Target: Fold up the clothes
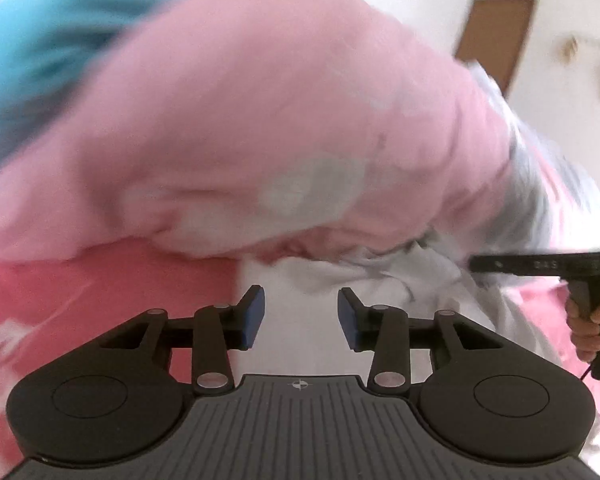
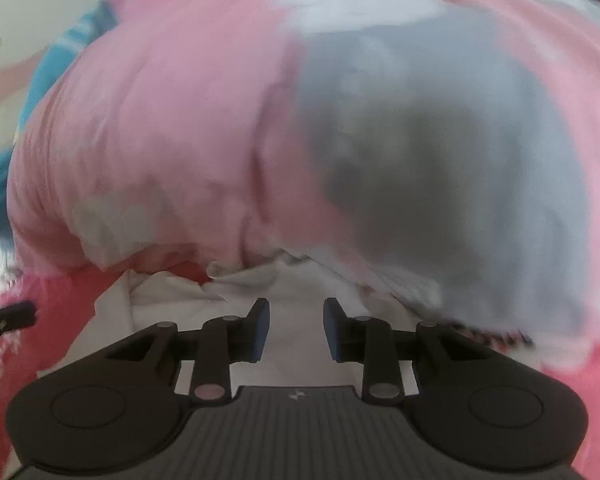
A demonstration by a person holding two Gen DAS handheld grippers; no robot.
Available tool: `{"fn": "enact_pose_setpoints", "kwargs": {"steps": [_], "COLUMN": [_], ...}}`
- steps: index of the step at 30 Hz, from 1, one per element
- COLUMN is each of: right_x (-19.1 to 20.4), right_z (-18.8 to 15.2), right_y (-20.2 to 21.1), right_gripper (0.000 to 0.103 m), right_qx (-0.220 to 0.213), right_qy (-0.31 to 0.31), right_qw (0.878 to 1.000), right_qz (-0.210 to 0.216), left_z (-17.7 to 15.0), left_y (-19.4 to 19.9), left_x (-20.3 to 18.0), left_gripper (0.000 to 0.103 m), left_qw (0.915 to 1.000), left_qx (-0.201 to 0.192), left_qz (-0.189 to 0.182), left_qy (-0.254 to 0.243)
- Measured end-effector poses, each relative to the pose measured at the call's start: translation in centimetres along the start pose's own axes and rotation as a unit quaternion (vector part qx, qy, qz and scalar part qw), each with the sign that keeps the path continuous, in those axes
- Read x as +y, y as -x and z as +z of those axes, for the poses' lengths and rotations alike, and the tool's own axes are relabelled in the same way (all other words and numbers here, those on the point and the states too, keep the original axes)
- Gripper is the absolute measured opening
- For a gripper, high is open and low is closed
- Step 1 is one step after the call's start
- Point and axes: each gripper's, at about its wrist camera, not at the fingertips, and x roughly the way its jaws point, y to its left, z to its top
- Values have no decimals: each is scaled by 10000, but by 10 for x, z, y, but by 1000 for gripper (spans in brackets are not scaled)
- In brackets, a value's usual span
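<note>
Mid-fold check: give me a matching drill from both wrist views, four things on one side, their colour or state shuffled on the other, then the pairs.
Things:
1. left gripper
2. bulging garment
3. cloth under the gripper tips
4. fabric at the far left

Colour or state:
A. white
B. bright blue
C. open, nothing between its pads
D. pale pink with light patches

Pairs: 1-C, 2-D, 3-A, 4-B

The right gripper is also open with nothing between its pads. Both views are motion-blurred, so finer detail cannot be read.
</note>
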Motion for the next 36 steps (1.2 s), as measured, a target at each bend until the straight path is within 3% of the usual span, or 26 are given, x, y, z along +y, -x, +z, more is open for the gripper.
{"fn": "enact_pose_setpoints", "kwargs": {"steps": [4, 7, 12, 16, 27, 34, 36], "right_x": [24, 23, 6, 4, 3, 3, 4], "right_z": [4, 3, 6, 6, 9, 12, 11], "right_y": [-25, -42, -56, -62, -71, -77, -79], "right_gripper": [32, 31, 31, 31, 31, 32, 28], "right_qx": [-6, 164, 317, 375, 526, 529, 509], "right_qy": [1180, 1533, 1512, 1581, 1581, 1380, 1363], "right_qw": [9925, 9868, 9871, 9863, 9856, 9887, 9890], "right_qz": [-317, -493, -427, -288, -276, -238, -269], "left_z": [9, 11, 13, 12, 5, 2, 0], "left_y": [-54, -86, -122, -142, -164, -161, -159], "left_x": [-35, -53, -68, -69, -67, -66, -68], "left_gripper": [40, 40, 40, 38, 37, 20, 15], "left_qw": [9968, 9920, 9880, 9872, 9868, 9874, 9868], "left_qx": [241, 337, 430, 566, 626, 520, 477], "left_qz": [26, 79, -19, 106, 278, 264, 292], "left_qy": [-762, -1213, -1483, -1487, -1469, -1471, -1523]}}
